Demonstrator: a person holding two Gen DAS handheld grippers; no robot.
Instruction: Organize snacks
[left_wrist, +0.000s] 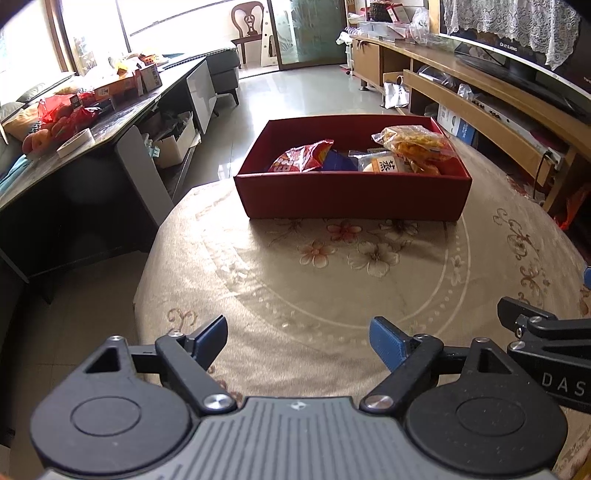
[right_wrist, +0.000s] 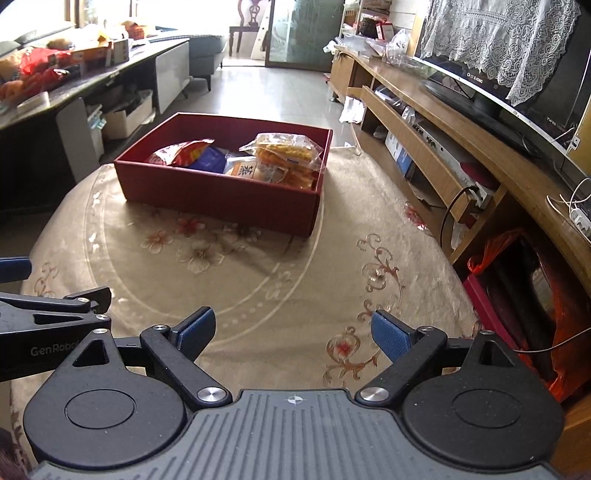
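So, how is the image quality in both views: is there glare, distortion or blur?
Left wrist view: the window at top left is blown out white, and fisheye bends the TV cabinet; the red box stays sharp. Right wrist view: the same glare at top, the round table curves, and the box casts a soft shadow toward the camera. No motion blur in either.

Two fisheye wrist cameras look forward and steeply down along their own jaws across a round counter (left_wrist: 332, 295) draped in floral cloth. The left gripper (left_wrist: 299, 341) fills the bottom of its frame and faces a red box (left_wrist: 351, 199) squarely at upper centre; the right gripper (right_wrist: 293, 338) sees that box (right_wrist: 221, 195) from a similar range, shifted to upper left and turned corner-on. Each view catches the neighbouring gripper at its side edge, and both share the counter, the box and the room beyond.
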